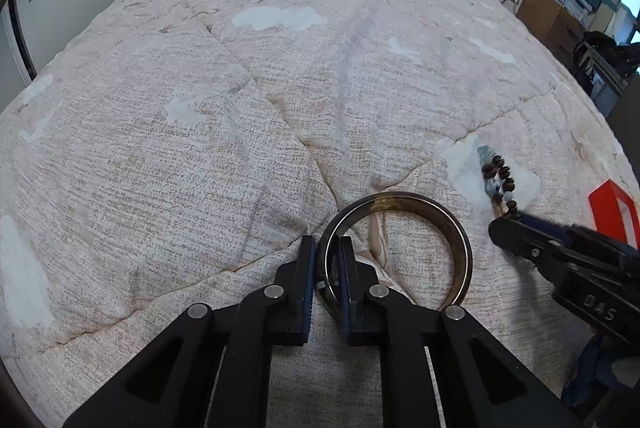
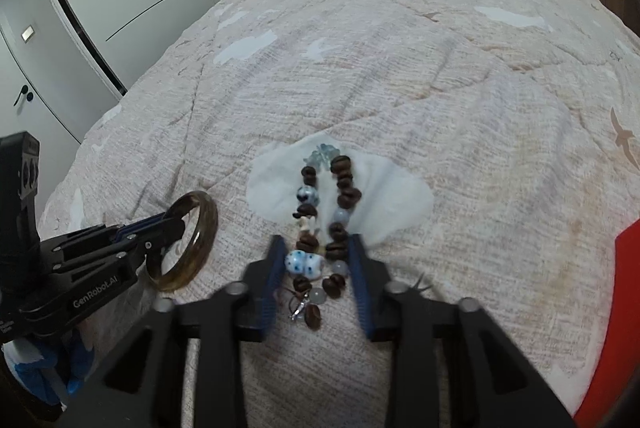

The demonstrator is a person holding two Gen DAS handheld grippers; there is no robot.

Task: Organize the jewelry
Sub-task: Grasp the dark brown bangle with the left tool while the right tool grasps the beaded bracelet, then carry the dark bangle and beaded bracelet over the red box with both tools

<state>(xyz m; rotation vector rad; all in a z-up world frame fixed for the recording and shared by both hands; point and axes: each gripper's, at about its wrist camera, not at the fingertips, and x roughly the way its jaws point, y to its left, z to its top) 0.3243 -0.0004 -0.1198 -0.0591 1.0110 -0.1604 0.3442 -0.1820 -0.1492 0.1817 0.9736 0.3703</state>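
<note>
Two claws sit low over the bed point(image 1: 248, 76), and I see both clearly. My left claw point(image 1: 328, 268) is clamped on the near rim of a dark bangle point(image 1: 460, 232), one finger inside the ring and one outside; the bangle stands tilted on its edge on the quilt. My right claw point(image 2: 316, 276) is apart, its fingers straddling the near end of a beaded bracelet point(image 2: 340, 188) without pinching it. The bracelet lies stretched out on a white cloud patch of the quilt, brown and blue-white beads in two rows. A red box point(image 1: 612, 212) sits near the right edge.
</note>
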